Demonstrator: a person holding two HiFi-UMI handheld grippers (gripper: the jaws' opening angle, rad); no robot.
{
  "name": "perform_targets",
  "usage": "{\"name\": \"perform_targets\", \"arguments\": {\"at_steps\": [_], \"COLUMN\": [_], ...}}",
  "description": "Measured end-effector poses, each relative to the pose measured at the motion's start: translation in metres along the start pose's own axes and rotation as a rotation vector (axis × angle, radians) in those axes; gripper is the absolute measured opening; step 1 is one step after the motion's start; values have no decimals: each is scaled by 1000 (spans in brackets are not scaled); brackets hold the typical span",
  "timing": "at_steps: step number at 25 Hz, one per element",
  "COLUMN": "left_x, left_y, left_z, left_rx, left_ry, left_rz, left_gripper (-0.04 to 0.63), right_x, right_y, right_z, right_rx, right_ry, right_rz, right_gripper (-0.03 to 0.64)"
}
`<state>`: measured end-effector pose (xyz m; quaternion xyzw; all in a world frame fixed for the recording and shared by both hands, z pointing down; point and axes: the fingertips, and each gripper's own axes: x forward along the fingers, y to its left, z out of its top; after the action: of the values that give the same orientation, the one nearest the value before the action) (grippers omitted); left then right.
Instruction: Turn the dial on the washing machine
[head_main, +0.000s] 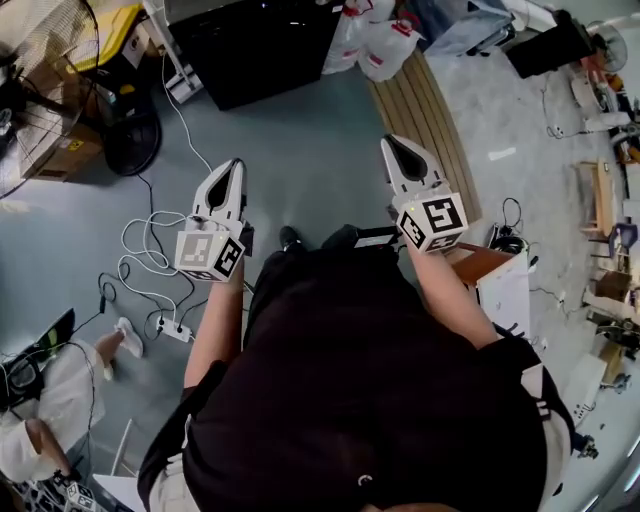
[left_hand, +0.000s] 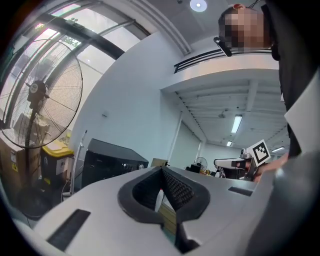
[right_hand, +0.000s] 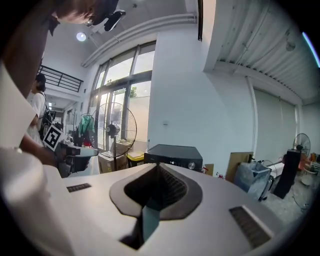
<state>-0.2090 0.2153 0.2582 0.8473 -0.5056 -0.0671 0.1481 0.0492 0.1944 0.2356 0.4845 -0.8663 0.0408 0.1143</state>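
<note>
Two tongs, both closed and empty, are held out in front of the person. In the head view the left tongs (head_main: 236, 165) and right tongs (head_main: 392, 142) point the same way, side by side and well apart. The black washer (head_main: 250, 50) stands on the floor well ahead of both tips, straight out from the left pair and ahead-left of the right. Held shut like this, they look carried on the approach rather than readied for a grip, since nothing yet calls for open jaws.

In the left gripper view the left tongs (left_hand: 161, 170) have their jaws meeting at the tip with nothing between them. The washer (left_hand: 107, 162) sits beyond and to the left of the tip, with a fan (left_hand: 47, 100) farther left. The dial is too small to be sure of here.

In the right gripper view the right tongs (right_hand: 157, 166) are likewise pressed together on nothing. The washer (right_hand: 172, 156) lies straight ahead, just above the tip. Its dial (right_hand: 191, 165) shows as a small bright knob on the front panel, a little right of the tip. I judge the right pair better lined up for the dial, but it must open before it can take hold.
</note>
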Motion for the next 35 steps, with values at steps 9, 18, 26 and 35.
{"name": "perform_targets", "arguments": {"at_steps": [9,18,26,35], "left_x": [61,155,263,359], "left_y": [44,111,156,181], "left_z": [-7,30,55,48], "left_rx": [-9,37,56,45], "left_ry": [12,43,85,175], "left_rz": [-22,39,56,-96], "left_gripper": [15,15,15,15], "right_x": [58,198,315,380], "right_y": [-36,-74,-115,-156], "right_z": [-20,-13,6,-1], "right_rx": [62,141,132,-42], "right_ry": [17,14,4,27], "right_rz": [-43,64,169,66], "right_gripper": [26,26,26,26]}}
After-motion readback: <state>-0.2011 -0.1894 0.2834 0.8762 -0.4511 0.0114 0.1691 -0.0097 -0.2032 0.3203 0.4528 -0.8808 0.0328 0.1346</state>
